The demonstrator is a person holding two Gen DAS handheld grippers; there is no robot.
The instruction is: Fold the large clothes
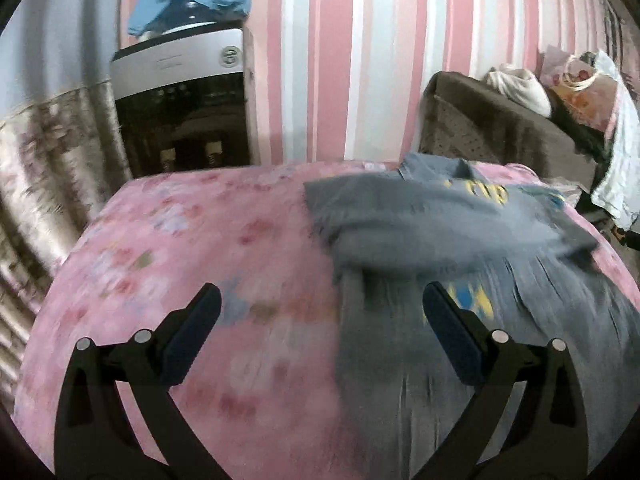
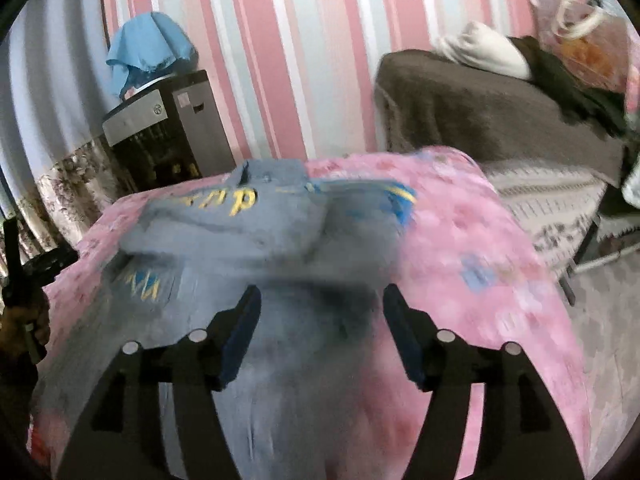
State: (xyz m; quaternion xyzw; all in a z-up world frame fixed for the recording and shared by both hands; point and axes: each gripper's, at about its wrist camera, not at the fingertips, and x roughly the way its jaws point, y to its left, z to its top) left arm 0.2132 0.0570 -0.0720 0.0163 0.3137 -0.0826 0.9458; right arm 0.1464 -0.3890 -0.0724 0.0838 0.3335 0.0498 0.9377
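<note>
**Loose fold could slip before the next grab**

Nearest, the left gripper (image 1: 320, 320) and right gripper (image 2: 320, 320) both stand with jaws apart, holding nothing. Just beyond them the grey shirt (image 2: 256, 248) lies on the pink floral bedspread (image 1: 180, 240), its sleeves folded inward over the body. The risk: a careless grab could catch only one layer, or bedspread too, and drag the fold open. Far off stands the striped wall (image 1: 340, 60).

left gripper (image 1: 320, 308): black arms, dark blue pads, silver round pins
right gripper (image 2: 320, 308): same black arms, blue pads
</note>
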